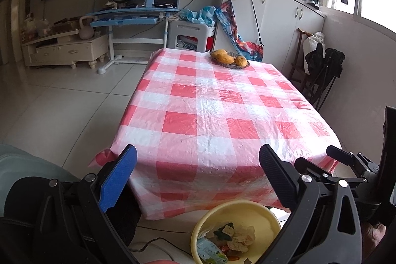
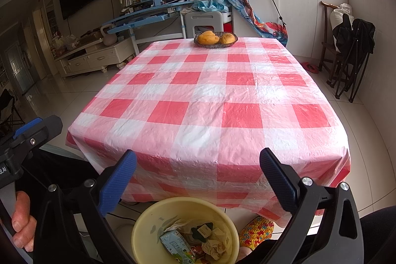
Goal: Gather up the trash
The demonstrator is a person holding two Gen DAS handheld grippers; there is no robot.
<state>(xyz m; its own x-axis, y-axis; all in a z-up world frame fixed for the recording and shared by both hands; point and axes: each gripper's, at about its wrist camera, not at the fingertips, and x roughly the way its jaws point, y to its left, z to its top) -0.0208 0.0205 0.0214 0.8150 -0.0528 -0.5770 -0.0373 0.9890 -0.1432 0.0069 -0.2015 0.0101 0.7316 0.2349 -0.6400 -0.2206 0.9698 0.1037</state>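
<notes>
A yellow plastic bin [image 1: 257, 213] [image 2: 153, 219] stands on the floor below the table's near edge. It holds trash: a drink carton [image 2: 174, 245], crumpled tissue [image 2: 215, 244] and wrappers. My left gripper [image 1: 198, 165] is open and empty, held above the bin in front of the table. My right gripper [image 2: 198, 165] is open and empty too, above the bin. The right gripper shows at the right edge of the left wrist view [image 1: 346, 160], and the left gripper at the left edge of the right wrist view [image 2: 32, 132].
A table with a red and white checked cloth [image 2: 210, 95] [image 1: 222, 103] carries a basket of mangoes [image 2: 215, 39] [image 1: 230, 58] at its far edge. Beyond it are a blue desk [image 2: 148, 14], white cabinets [image 2: 297, 4] and a folding chair [image 2: 351, 61] at right. A cable [image 1: 158, 243] lies on the floor.
</notes>
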